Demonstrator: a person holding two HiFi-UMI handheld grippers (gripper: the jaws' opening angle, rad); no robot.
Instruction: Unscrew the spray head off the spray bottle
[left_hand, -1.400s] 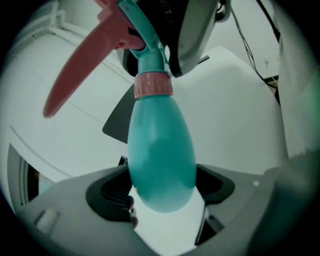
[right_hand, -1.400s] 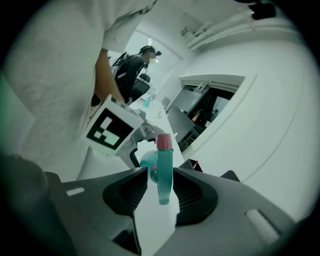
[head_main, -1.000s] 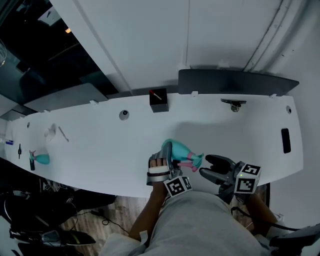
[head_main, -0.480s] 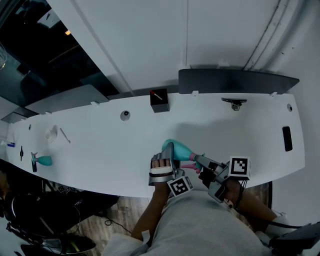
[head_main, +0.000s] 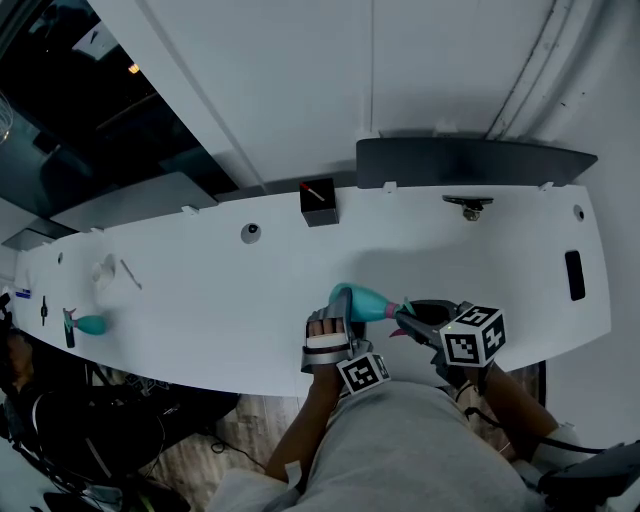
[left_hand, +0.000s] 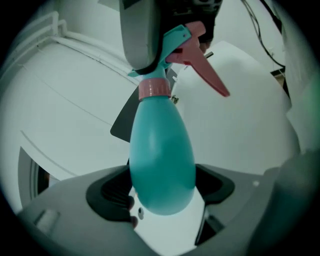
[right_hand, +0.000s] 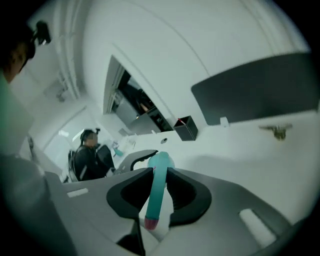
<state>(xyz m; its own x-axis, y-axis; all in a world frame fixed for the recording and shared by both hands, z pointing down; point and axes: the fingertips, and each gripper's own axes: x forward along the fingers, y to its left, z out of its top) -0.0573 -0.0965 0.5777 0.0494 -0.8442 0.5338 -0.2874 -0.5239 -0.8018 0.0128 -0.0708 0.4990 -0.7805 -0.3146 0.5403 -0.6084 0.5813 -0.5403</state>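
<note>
Teal spray bottle (head_main: 365, 299) at the front edge of the desk (head_main: 200, 290): left tongs (head_main: 338, 300) clamp its body, right tongs (head_main: 405, 318) have just been closing and pinch the spray head (left_hand: 175, 39) (pink collar (left_hand: 154, 89) seated); unscrewing seemingly not started.

Spray bottle (head_main: 368, 299): teal body, pink collar (left_hand: 155, 88), teal spray head (left_hand: 177, 36) with pink trigger (left_hand: 207, 75); the table (head_main: 200, 290) under it is white. Left gripper (head_main: 338, 300) and right gripper (head_main: 405, 316), whose jaws have just been closing onto the teal head, are grey with black pads, each bearing a cube of black-and-white square markers. Behind the bottle: a black box (head_main: 317, 201) with a red mark and a dark grey panel (head_main: 470, 162); far to its left, a small teal item (head_main: 88, 323).
</note>
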